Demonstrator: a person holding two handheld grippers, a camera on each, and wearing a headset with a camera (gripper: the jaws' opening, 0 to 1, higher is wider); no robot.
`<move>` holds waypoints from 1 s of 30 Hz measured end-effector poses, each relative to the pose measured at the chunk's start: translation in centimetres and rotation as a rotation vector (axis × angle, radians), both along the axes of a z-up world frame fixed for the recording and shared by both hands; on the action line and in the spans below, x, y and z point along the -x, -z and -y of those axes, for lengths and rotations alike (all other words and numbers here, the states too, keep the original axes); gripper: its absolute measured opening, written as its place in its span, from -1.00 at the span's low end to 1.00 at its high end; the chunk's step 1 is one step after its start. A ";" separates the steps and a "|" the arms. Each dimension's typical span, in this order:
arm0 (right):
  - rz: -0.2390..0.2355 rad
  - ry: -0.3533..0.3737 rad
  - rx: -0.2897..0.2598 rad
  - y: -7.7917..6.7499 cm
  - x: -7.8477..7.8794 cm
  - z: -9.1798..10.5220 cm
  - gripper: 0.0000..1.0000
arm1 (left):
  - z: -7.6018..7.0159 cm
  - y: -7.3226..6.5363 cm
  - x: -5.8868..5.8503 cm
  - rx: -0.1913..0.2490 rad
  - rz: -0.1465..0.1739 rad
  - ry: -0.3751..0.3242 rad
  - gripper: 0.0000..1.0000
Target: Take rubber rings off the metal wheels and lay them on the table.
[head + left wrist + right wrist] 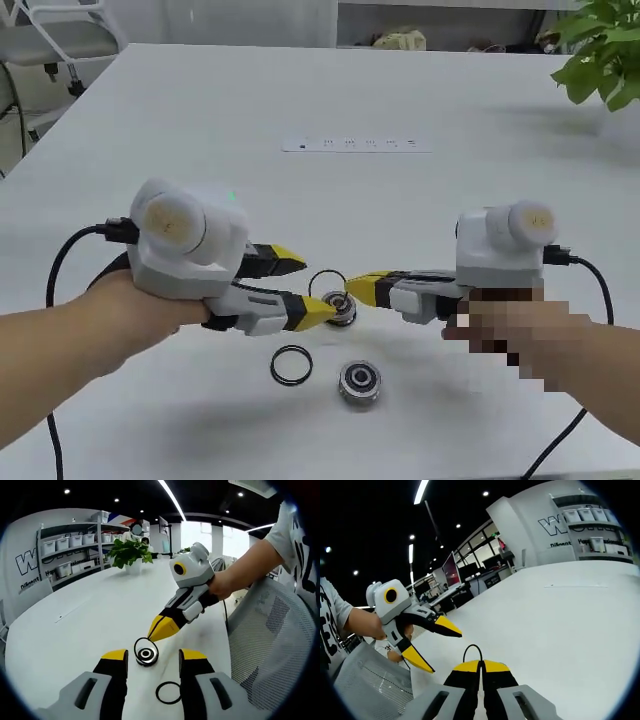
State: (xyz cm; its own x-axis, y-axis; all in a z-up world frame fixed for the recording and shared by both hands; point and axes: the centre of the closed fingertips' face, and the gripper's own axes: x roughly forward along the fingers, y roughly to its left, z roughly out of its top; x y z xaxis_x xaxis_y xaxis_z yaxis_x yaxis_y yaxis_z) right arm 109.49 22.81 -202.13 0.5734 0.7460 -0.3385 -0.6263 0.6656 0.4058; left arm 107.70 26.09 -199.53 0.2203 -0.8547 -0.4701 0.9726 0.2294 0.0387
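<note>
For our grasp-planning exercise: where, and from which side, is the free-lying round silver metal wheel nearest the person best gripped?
Likely across its outer rim, from above: the round silver metal wheel lies flat on the white table, hub up, with open space around it.

Both grippers are held low and roughly level, tips turned inward toward each other. Left gripper [305, 287]: grasped by the left hand [150, 312], with the left forearm [50, 350] reaching in from the lower left; its 2 yellow-tipped jaws stand apart. Right gripper [352, 288]: right forearm [590, 365] entering from the lower right; its 2 jaws are pressed together, pinching a rubber ring [473, 646] at the tips. The 2 grippers' tips lie near each other, apart.
</note>
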 end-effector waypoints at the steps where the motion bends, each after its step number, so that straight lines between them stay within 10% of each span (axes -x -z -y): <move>1: 0.000 0.000 0.000 0.0 0.0 0.0 -1.00 | -0.1 -0.1 0.0 0.001 0.001 -0.001 -0.20; 20: -0.013 -0.029 -0.023 -1.1 1.2 -1.8 -1.00 | -3.4 -2.6 0.7 0.057 0.030 -0.065 0.14; 30: -0.049 -0.057 -0.019 -0.4 1.9 -2.6 -1.00 | -5.1 -1.7 1.6 0.038 0.020 -0.079 0.29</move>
State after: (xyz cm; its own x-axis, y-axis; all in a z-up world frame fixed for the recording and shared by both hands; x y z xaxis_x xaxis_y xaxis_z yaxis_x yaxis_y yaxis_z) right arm 107.64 25.41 -201.71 0.5131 0.7834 -0.3508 -0.6419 0.6215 0.4491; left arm 106.09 31.15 -197.82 0.2969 -0.8513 -0.4325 0.9504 0.3073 0.0475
